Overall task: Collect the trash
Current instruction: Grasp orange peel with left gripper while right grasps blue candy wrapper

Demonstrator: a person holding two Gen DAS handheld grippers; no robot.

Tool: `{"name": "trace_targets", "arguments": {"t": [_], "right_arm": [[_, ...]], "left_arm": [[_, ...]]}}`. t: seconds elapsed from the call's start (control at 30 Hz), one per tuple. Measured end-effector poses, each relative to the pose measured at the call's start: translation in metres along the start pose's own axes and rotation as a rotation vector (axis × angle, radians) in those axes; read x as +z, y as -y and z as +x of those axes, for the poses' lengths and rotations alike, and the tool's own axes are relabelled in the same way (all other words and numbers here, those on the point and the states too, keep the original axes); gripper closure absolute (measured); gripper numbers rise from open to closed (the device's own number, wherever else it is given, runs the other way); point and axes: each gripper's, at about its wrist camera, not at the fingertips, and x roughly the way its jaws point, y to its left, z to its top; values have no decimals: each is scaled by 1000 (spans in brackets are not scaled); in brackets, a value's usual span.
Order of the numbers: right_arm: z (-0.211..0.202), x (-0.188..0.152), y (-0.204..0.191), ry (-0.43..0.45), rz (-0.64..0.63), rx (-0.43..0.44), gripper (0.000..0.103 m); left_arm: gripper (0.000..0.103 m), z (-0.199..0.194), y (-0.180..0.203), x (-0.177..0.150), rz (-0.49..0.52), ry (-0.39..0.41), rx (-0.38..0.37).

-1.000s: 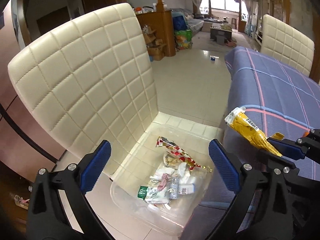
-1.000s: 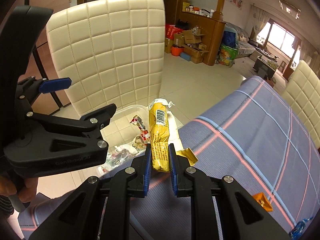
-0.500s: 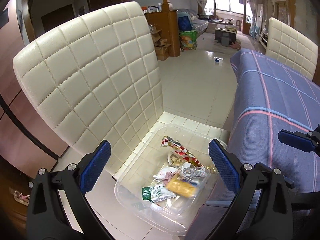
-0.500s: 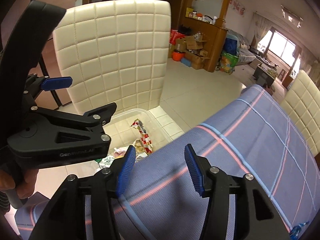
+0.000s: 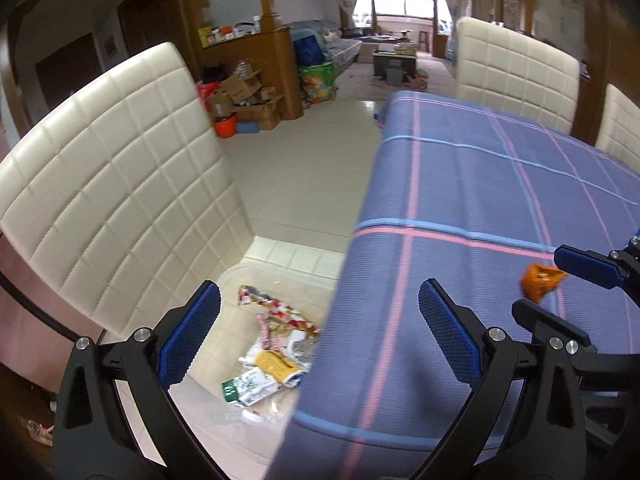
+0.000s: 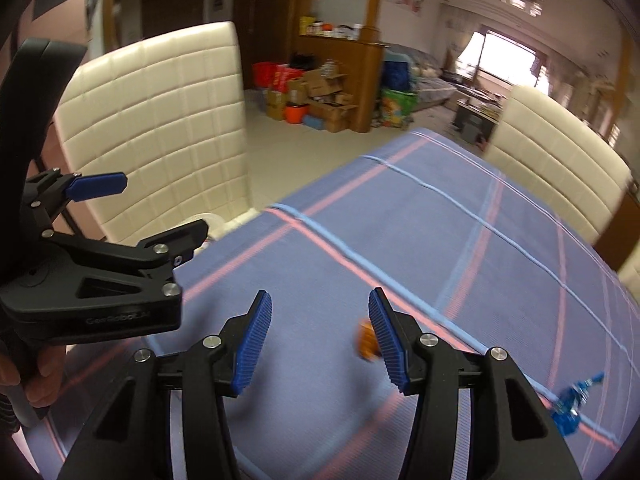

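A clear plastic bin [image 5: 240, 432] stands on the seat of a cream chair and holds several wrappers, among them the yellow packet [image 5: 274, 364]. My left gripper [image 5: 320, 344] hangs open and empty over the table's corner, with the bin below its left finger. My right gripper [image 6: 320, 344] is open and empty above the purple plaid tablecloth [image 6: 460, 240]. A small orange wrapper [image 6: 366, 344] lies on the cloth just inside its right finger; the left wrist view shows the orange wrapper [image 5: 540, 282] too. A blue wrapper [image 6: 572, 400] lies further right.
A cream quilted chair [image 5: 112, 184] stands left of the table, with more cream chairs [image 5: 516, 76] at the far side. A person's hand [image 6: 36, 380] holds the left gripper's handle. Boxes and a wooden cabinet [image 5: 256, 76] stand on the tiled floor beyond.
My right gripper let the yellow packet go; it now lies in the bin. Both grippers then swung right, from over the bin to over the tablecloth.
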Motion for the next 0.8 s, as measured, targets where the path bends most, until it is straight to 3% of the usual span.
{"name": "trace_targets", "arguments": {"t": [0.37, 0.63, 0.8], "right_arm": [[-43, -49, 107, 9, 210, -141, 53], [-49, -85, 173, -31, 351, -250, 53], [-42, -98, 195, -58, 398, -257, 53]], "left_arm": [[4, 0, 108, 8, 125, -40, -154], [4, 18, 165, 5, 192, -88, -185], [4, 31, 172, 6, 198, -112, -176]]}}
